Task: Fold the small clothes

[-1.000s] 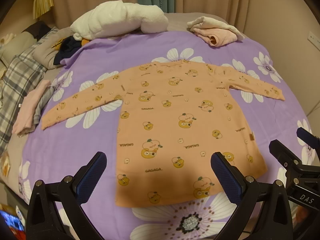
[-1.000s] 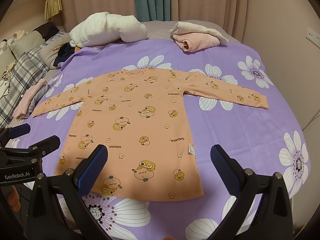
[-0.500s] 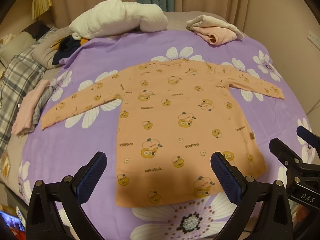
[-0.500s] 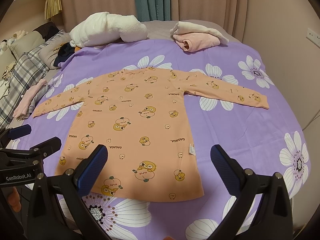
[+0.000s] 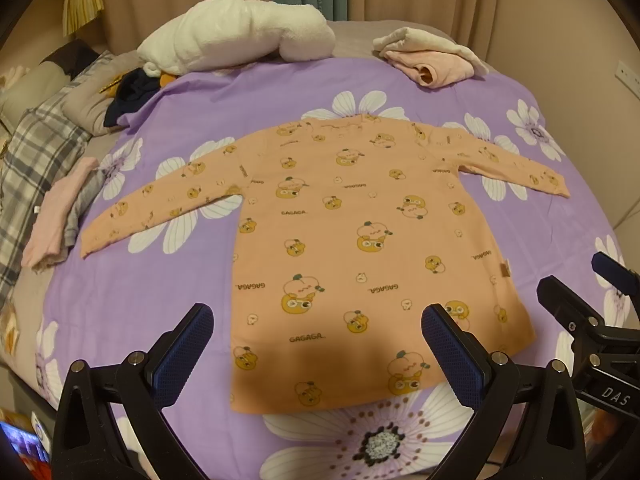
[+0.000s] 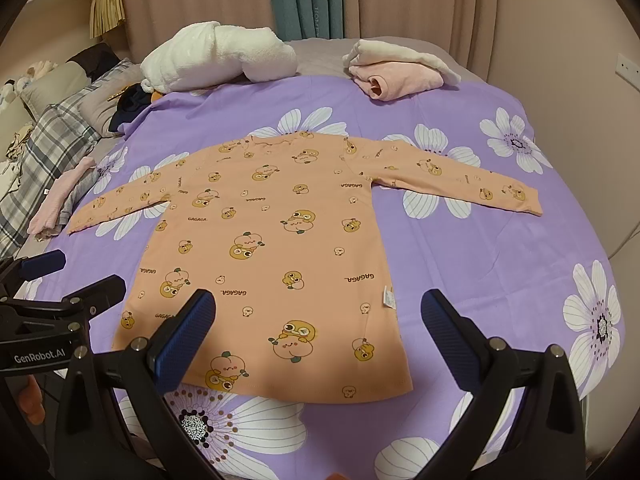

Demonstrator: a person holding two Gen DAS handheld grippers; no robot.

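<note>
An orange long-sleeved child's shirt (image 5: 360,240) with a cartoon print lies flat on the purple flowered bed sheet (image 5: 140,300), both sleeves spread out; it also shows in the right wrist view (image 6: 272,248). My left gripper (image 5: 318,354) is open and empty, hovering above the shirt's near hem. My right gripper (image 6: 318,340) is open and empty, above the hem's right part. The right gripper shows at the right edge of the left wrist view (image 5: 580,292); the left gripper shows at the left edge of the right wrist view (image 6: 68,280).
A white fluffy blanket (image 5: 236,38) and a folded pink and cream garment (image 5: 432,60) lie at the far side of the bed. A plaid cover (image 5: 36,160) and a pink cloth (image 5: 56,212) lie at the left. Curtains and a wall stand behind.
</note>
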